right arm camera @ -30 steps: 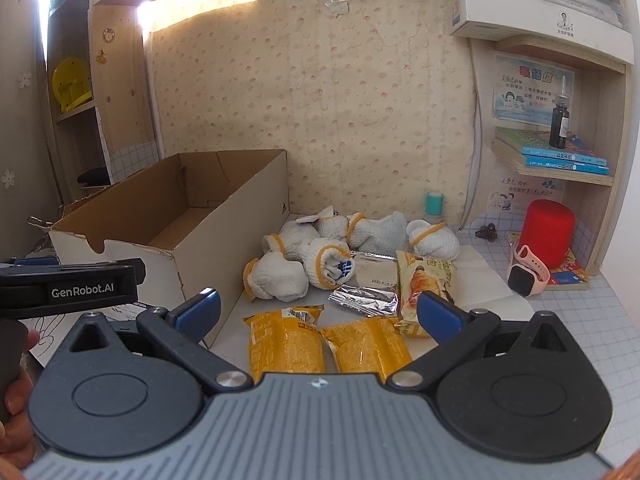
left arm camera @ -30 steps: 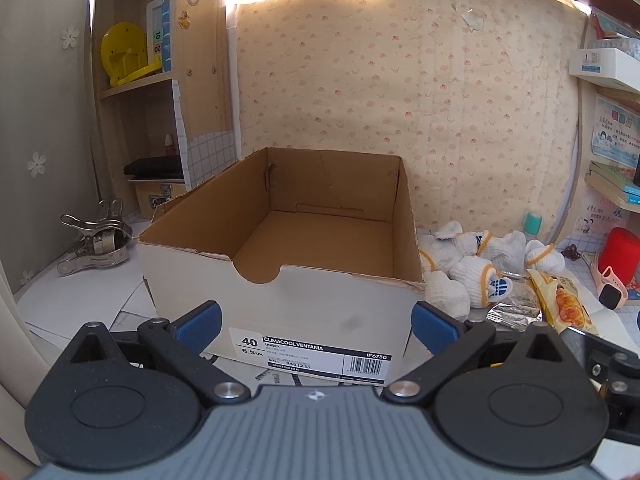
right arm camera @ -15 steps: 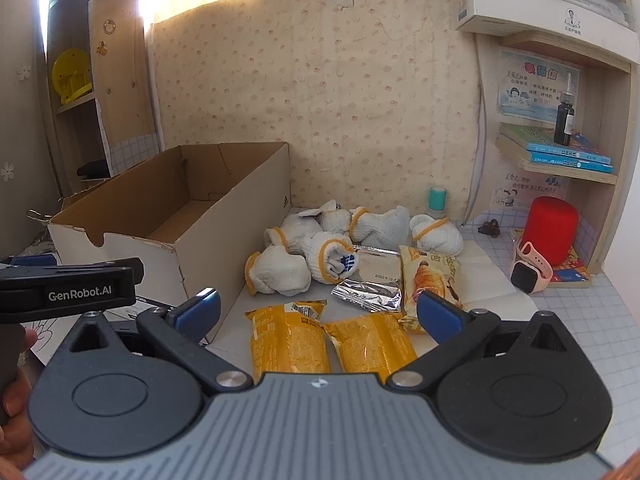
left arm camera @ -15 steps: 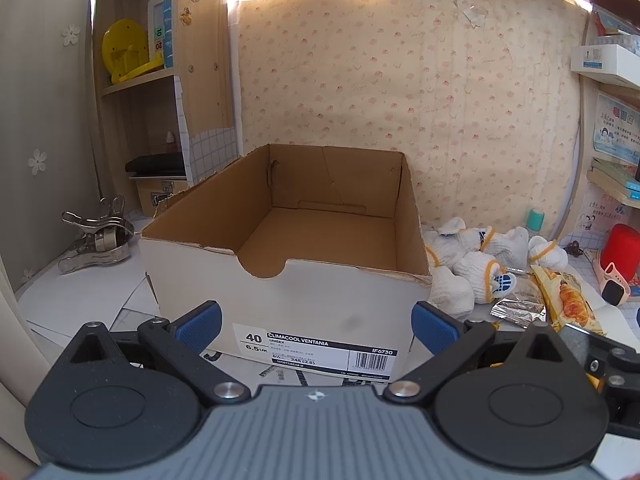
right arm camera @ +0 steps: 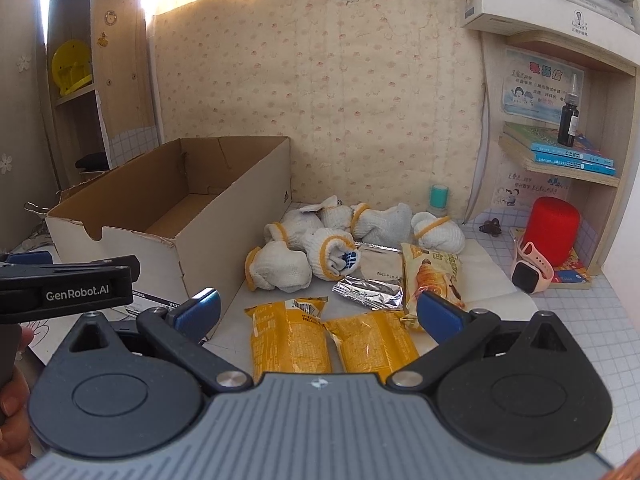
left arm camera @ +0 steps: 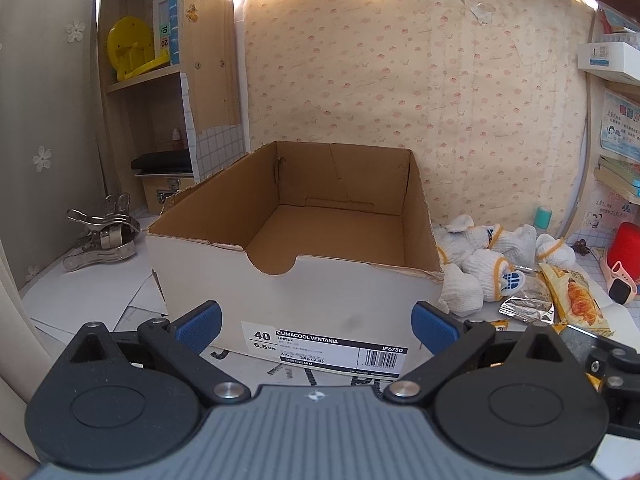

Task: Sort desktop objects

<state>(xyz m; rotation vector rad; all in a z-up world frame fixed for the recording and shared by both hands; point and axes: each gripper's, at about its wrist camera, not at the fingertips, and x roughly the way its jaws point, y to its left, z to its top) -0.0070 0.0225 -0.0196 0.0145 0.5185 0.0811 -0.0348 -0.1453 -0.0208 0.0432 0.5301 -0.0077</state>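
Both jaws stand wide, empty: left gripper [left arm camera: 314, 322] faces the empty shoebox [left arm camera: 320, 300]; right gripper [right arm camera: 318, 312] faces snack packets [right arm camera: 290, 340], ready to pick; rolled socks [right arm camera: 320, 240] at 12 o'clock.

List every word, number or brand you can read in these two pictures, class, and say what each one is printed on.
"40", "6.5 UK", "CLIMACOOL VENTANIA", "UNISEX", "IF6730": label on the shoe box.
"GenRobot.AI": side of the left gripper.
"10", "20": tags on the shelf unit.
Too small or blurred: the label's fine print, the snack packets, the posters, the white box on the top shelf.
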